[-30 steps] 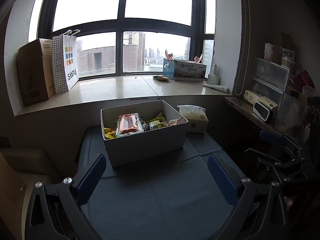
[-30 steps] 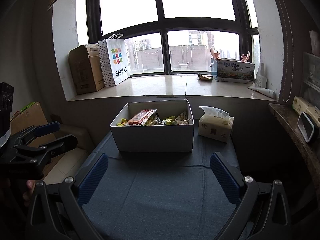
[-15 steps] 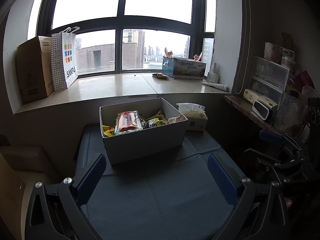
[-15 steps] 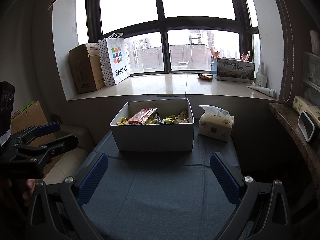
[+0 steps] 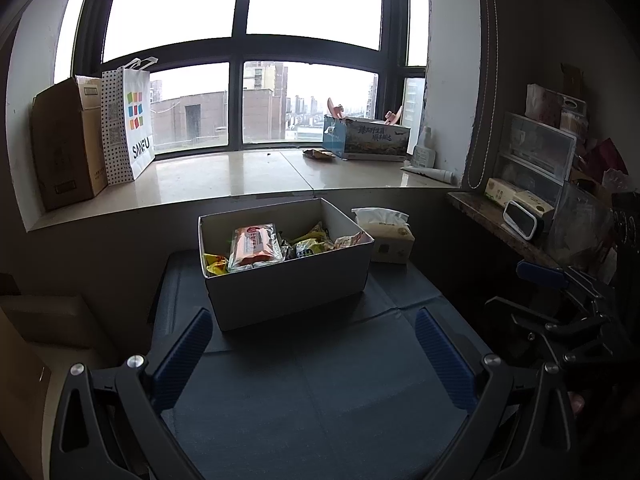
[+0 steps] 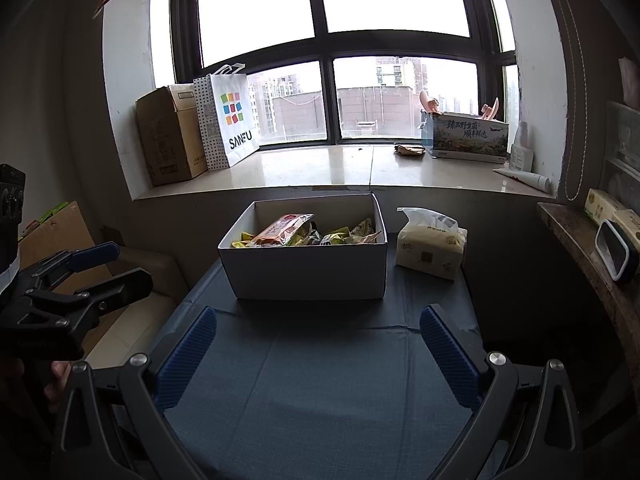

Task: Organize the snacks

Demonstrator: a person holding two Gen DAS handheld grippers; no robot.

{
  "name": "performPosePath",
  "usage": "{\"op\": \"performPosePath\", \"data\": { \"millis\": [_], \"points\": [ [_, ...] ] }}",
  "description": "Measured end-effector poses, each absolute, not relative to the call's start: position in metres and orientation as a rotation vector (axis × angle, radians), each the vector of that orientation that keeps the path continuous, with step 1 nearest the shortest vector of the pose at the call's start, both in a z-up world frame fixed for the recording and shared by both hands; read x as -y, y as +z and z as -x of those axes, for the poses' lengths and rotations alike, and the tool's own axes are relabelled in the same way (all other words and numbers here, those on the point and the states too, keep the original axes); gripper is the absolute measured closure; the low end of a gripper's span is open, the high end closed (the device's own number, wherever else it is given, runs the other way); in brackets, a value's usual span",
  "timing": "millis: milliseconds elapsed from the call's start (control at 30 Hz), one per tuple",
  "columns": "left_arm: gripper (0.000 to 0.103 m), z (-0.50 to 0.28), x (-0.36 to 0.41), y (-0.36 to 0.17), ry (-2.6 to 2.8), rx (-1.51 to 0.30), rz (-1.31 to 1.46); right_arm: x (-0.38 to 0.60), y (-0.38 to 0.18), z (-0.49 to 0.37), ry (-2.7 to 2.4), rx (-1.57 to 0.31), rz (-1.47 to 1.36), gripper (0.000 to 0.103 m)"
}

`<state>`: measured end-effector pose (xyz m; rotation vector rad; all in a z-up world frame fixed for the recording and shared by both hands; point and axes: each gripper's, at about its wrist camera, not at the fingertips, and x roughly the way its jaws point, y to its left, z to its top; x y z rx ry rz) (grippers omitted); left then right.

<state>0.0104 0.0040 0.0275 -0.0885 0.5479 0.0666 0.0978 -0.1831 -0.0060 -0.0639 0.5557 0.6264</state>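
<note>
Only slight shifts of view are to be noted. In the right wrist view, the box (image 6: 304, 276), the tissues (image 6: 430, 254), the sill (image 6: 320, 168) and the left gripper (image 6: 128, 266) at the left edge are all found a shade higher in the frame than a second ago. The right gripper (image 6: 316, 316) has thus been tipped or lowered very slightly; which of the two cannot be told. In the left wrist view, the bag (image 5: 132, 128) and box were carried a little up and leftward half a second ago. The bag has since been brought most of the way back down.
</note>
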Motion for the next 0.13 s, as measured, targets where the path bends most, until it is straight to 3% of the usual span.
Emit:
{"op": "performPosePath", "data": {
  "millis": [133],
  "points": [
    [0.0, -0.0092, -0.0038, 0.0279, 0.072, -0.541, 0.083, 0.1835, -0.0061, -0.0975, 0.626, -0.553, 0.063, 0.0]
  ]
}}
